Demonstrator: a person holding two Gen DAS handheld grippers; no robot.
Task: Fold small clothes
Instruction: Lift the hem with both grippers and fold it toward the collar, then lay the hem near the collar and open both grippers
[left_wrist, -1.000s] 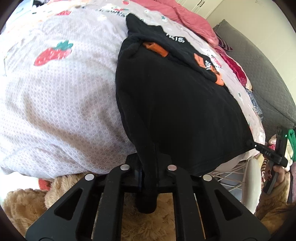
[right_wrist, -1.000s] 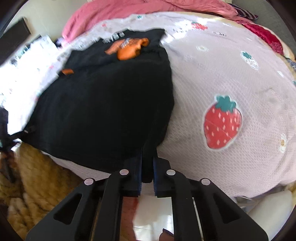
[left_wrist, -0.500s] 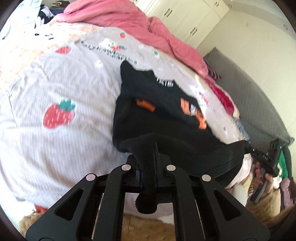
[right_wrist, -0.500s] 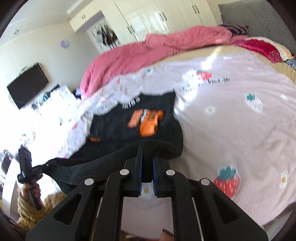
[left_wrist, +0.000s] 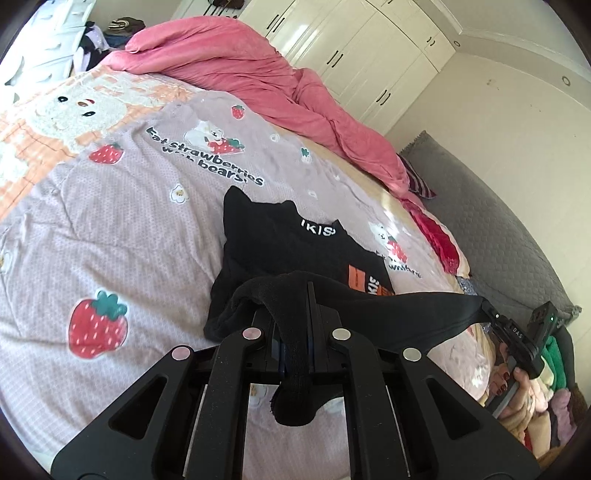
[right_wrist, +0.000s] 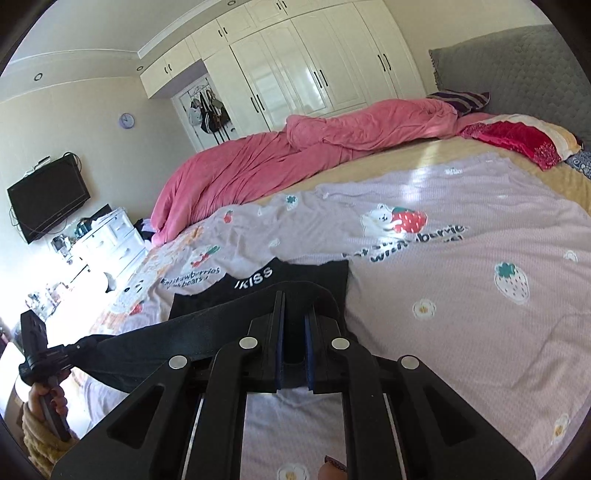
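You have the black shirt (left_wrist: 291, 243) lying on the strawberry-print blanket (left_wrist: 110, 229), collar end flat and pointing toward the pink duvet (left_wrist: 258, 81), while its near hem is lifted off the bed and stretched between your two tools. Your left gripper (left_wrist: 293, 332) is pinching one hem corner, with a wad of black fabric bunched through the jaws and hanging out behind them; your right gripper (right_wrist: 293, 325) is pressed onto the other corner, with less cloth showing between its pads. That uneven bite is your main risk: if you carry the hem forward toward the collar with tension across it, the thinner hold on the right could slip and drop that corner, leaving a skewed fold. The bunching on the left may also lay down as a lump rather than a clean edge. Watch the part that rests on the blanket too; pulling up or sideways may drag the collar end out of place, and the orange print (left_wrist: 364, 280) would end up creased off-centre. Keep both corners level and the hem only lightly taut.
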